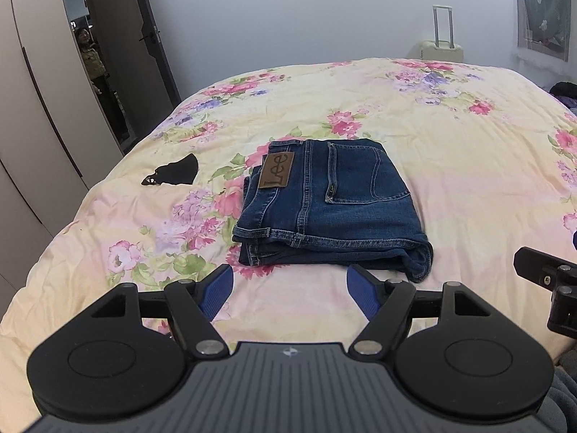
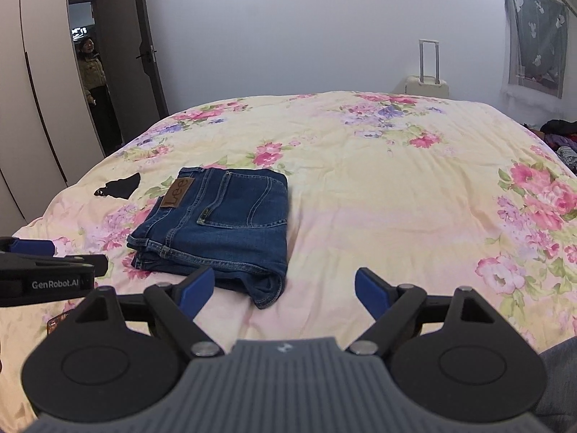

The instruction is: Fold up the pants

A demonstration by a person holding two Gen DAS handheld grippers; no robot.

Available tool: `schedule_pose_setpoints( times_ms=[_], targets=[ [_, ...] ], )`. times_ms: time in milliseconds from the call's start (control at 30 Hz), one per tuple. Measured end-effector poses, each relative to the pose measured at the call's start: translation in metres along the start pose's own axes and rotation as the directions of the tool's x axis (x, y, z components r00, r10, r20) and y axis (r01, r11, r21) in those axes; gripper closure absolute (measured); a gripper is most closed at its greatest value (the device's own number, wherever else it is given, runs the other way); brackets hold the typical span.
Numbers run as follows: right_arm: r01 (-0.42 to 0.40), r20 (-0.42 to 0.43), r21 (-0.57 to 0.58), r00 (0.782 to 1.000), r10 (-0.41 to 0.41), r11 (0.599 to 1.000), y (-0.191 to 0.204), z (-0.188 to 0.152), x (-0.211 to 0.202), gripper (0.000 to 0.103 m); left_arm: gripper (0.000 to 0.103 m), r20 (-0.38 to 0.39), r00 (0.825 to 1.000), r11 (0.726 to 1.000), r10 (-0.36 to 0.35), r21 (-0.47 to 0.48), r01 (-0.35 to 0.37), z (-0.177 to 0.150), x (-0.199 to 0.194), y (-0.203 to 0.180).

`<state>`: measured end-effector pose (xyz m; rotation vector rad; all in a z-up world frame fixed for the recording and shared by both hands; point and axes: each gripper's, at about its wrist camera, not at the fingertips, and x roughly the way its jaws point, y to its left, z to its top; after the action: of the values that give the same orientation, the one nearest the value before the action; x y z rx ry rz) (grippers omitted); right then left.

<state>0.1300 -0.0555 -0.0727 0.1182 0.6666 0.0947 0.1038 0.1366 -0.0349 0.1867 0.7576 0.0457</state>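
A pair of dark blue Lee jeans (image 1: 331,209) lies folded into a compact stack on the floral bedspread (image 1: 450,187), back pocket and leather patch facing up. It also shows in the right wrist view (image 2: 220,223). My left gripper (image 1: 290,281) is open and empty, just in front of the stack's near edge. My right gripper (image 2: 285,285) is open and empty, in front of the stack's near right corner. The left gripper's side (image 2: 47,270) shows at the left of the right wrist view; part of the right gripper (image 1: 548,281) shows at the right edge of the left wrist view.
A small black cloth (image 1: 173,173) lies on the bed left of the jeans. A wardrobe (image 1: 39,108) and an open door with a person (image 2: 92,68) stand at the left. A cream suitcase (image 1: 438,47) stands beyond the bed. Dark clothes (image 2: 562,137) lie at the far right.
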Motion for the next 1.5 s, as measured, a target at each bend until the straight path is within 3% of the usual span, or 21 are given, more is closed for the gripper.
schedule_pose_setpoints(
  times_ms=[1500],
  targets=[
    [-0.009,-0.019,0.004,1.000,0.009,1.000,0.0073,0.0001,0.0008,0.022,0.019,0.007,1.000,1.000,-0.006,-0.008,0.006,0.0019,-0.0037,-0.0020]
  ],
)
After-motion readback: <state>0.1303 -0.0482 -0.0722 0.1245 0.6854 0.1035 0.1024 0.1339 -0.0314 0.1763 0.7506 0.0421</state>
